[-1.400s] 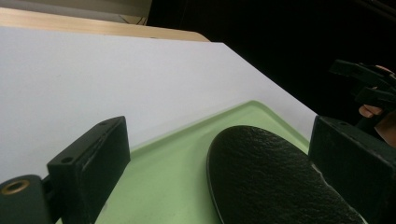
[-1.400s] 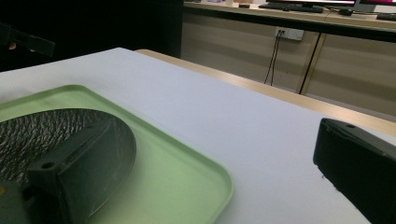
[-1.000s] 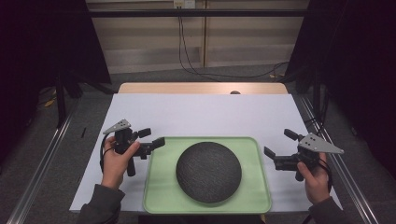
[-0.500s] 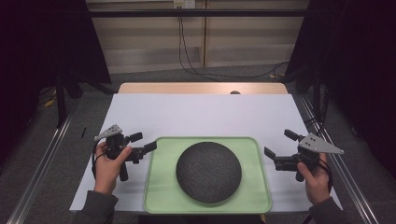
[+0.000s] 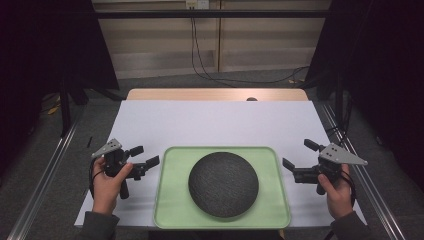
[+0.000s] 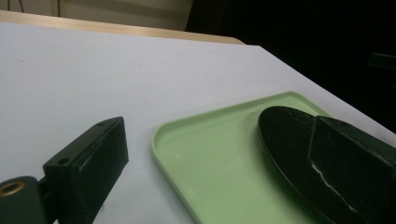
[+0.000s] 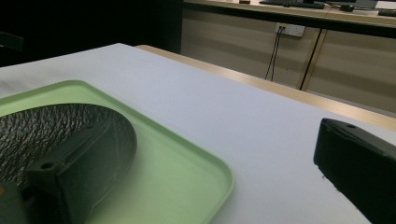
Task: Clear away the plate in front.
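Observation:
A dark grey, rough-textured round plate [image 5: 223,183] lies in the middle of a pale green tray [image 5: 172,165] at the table's near edge. My left gripper [image 5: 144,155] is held just off the tray's left rim, open, with nothing between its jaws. In the left gripper view its jaws [image 6: 219,140] frame the tray's corner [image 6: 187,140] and the plate's edge [image 6: 285,135]. My right gripper [image 5: 299,154] hovers just off the tray's right rim, open and empty. In the right gripper view, that gripper [image 7: 215,158] looks over the tray's corner [image 7: 205,163] and the plate [image 7: 51,126].
A white sheet [image 5: 215,122] covers the table, with a wooden strip [image 5: 210,94] along the far edge. A small dark item [image 5: 251,99] sits on that far edge. Metal rails [image 5: 45,175] run down both sides, and cables hang from a wall socket behind.
My left hand and its gripper have drawn back to the left, away from the tray's rim, and slightly nearer the table's front. The right gripper, tray and plate have not moved.

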`<state>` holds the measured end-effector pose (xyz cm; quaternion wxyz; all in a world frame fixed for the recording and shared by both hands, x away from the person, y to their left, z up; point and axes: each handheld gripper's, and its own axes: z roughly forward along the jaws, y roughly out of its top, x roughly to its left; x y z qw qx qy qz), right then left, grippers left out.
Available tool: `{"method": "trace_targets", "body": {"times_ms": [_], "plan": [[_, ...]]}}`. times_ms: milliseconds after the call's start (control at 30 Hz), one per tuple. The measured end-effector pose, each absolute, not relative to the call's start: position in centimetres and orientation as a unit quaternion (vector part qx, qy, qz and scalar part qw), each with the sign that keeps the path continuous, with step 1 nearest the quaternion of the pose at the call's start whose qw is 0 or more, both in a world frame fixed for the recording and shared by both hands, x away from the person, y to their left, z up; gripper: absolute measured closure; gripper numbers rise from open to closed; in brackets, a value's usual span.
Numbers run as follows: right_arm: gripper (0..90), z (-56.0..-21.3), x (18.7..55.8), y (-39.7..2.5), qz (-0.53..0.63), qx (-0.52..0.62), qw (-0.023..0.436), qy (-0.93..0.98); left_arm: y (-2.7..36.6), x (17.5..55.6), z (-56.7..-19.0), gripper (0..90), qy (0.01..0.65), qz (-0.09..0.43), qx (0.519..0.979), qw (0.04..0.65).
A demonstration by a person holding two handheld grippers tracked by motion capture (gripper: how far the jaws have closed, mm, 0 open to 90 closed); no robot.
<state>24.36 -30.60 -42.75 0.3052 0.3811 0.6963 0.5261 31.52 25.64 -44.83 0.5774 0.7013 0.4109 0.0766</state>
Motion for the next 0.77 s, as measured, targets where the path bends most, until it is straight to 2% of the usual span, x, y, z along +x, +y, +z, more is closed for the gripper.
{"method": "trace_targets", "body": {"times_ms": [767], "plan": [[0.0,-43.3,24.5,-30.6,0.513,0.386,0.294,0.708,27.2,31.0,-45.4,4.0,0.399,0.107,0.705,0.576]]}}
